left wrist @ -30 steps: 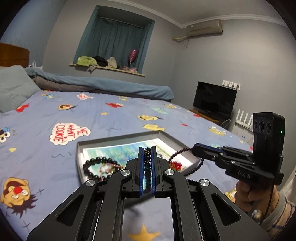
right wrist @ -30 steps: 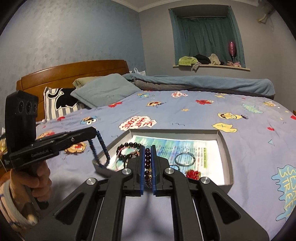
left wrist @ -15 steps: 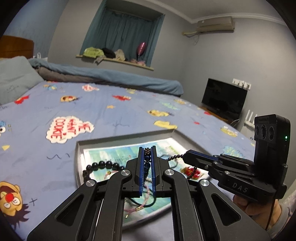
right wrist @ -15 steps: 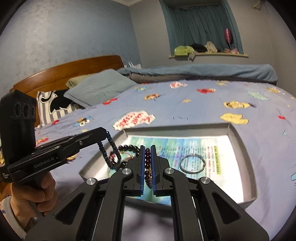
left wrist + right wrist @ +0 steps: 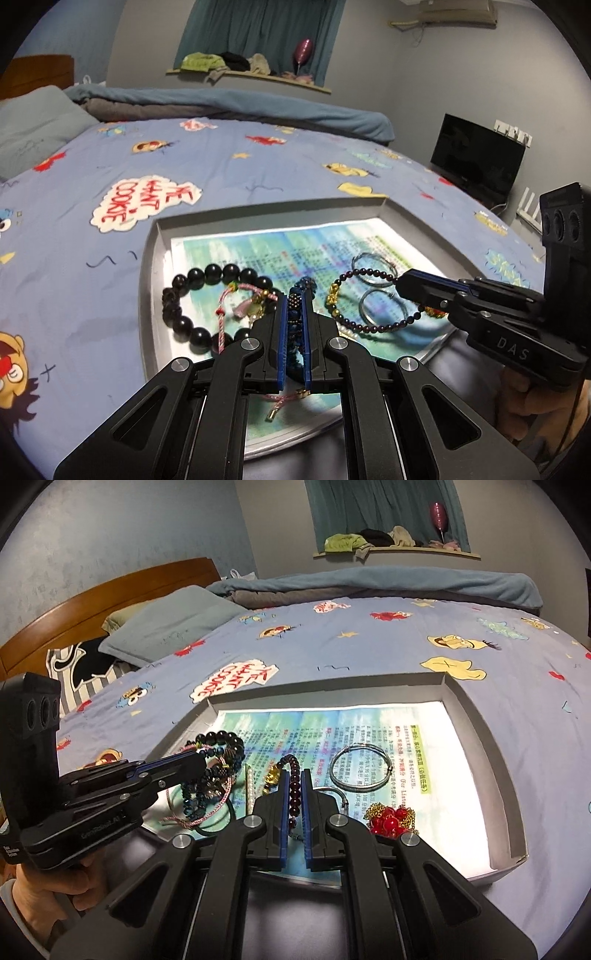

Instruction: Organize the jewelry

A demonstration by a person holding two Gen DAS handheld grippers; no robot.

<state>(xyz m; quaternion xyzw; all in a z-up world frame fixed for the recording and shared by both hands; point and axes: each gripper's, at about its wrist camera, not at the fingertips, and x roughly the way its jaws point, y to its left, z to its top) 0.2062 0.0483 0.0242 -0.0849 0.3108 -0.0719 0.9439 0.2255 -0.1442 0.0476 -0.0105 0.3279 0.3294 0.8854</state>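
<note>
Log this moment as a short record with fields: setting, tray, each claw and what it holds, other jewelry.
setting: bed with a blue cartoon-print sheet
tray: shallow grey tray lined with printed paper
left claw: shut on blue beaded bracelet, over the tray
right claw: shut on dark red beaded bracelet, over the tray
other jewelry in tray: black bead bracelet, silver bangle, red bead cluster with gold chain, pink cord bracelet

Both grippers, left and right, tilt downward, fingers closed.
</note>
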